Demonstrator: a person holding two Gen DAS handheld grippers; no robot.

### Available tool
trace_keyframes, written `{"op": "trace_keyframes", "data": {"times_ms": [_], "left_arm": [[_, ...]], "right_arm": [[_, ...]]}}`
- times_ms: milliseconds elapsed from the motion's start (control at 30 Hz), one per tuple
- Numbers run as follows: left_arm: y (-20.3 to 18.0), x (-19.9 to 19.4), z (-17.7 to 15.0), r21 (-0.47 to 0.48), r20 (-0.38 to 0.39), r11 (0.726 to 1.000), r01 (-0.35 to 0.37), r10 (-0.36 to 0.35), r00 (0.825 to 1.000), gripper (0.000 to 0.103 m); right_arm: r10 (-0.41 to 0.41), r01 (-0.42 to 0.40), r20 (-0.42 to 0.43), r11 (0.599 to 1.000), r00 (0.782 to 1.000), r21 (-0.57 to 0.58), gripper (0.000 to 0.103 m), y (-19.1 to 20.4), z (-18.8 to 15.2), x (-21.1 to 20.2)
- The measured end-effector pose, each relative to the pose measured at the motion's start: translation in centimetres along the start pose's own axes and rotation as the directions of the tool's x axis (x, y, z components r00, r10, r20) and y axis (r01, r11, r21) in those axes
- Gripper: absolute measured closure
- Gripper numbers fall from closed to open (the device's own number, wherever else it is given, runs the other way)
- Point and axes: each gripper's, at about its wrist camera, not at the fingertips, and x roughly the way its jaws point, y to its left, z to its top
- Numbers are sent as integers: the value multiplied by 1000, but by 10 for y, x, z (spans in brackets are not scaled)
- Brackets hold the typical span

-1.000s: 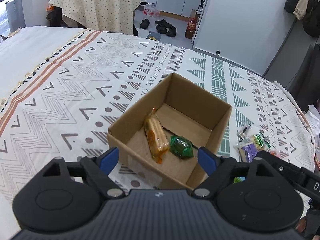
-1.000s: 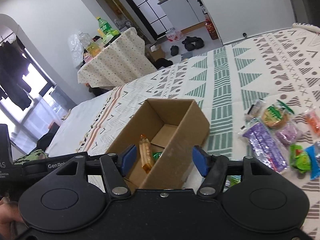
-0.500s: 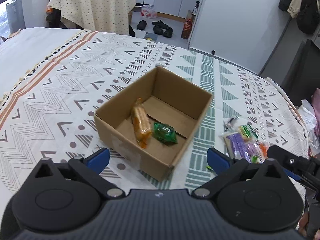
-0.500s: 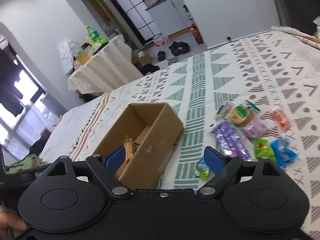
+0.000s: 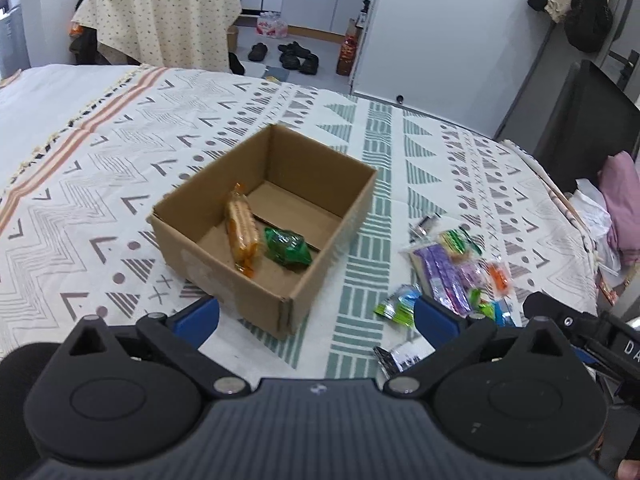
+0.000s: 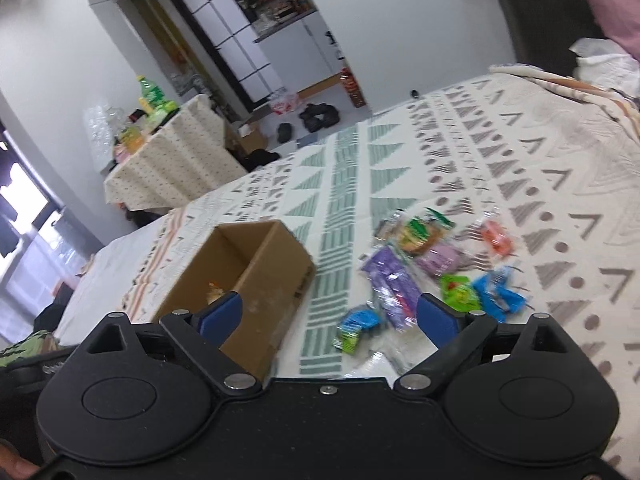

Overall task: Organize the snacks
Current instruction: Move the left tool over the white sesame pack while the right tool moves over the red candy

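Two snacks are lying in the cardboard box (image 5: 276, 216) — the pile of packets (image 6: 432, 276) is waiting on the bed (image 5: 100, 168); both hand-held grippers — left (image 5: 316, 316), right (image 6: 328, 314) — are gaping wide, empty, the right's jaws having just been opening.

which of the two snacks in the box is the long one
The orange biscuit pack lying along the cardboard box's left side; the green packet beside it is short and crumpled.
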Motion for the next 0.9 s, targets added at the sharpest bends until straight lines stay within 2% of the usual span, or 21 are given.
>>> {"op": "trace_keyframes", "data": {"times_ms": [233, 333, 500, 900], "left_arm": [[-11, 0, -10, 32, -4, 999, -18, 18, 1000, 0], [-14, 4, -12, 29, -29, 999, -18, 19, 999, 0], [-16, 15, -18, 14, -90, 1000, 5, -4, 996, 0], [-29, 44, -30, -18, -144, 999, 36, -38, 989, 3]], "right_arm": [[-13, 13, -5, 999, 1000, 45, 8, -18, -9, -11], [-38, 39, -7, 998, 999, 46, 8, -23, -14, -14], [-78, 79, -21, 994, 997, 71, 8, -33, -21, -15], [-118, 137, -97, 965, 988, 222, 10, -60, -37, -2]]}}
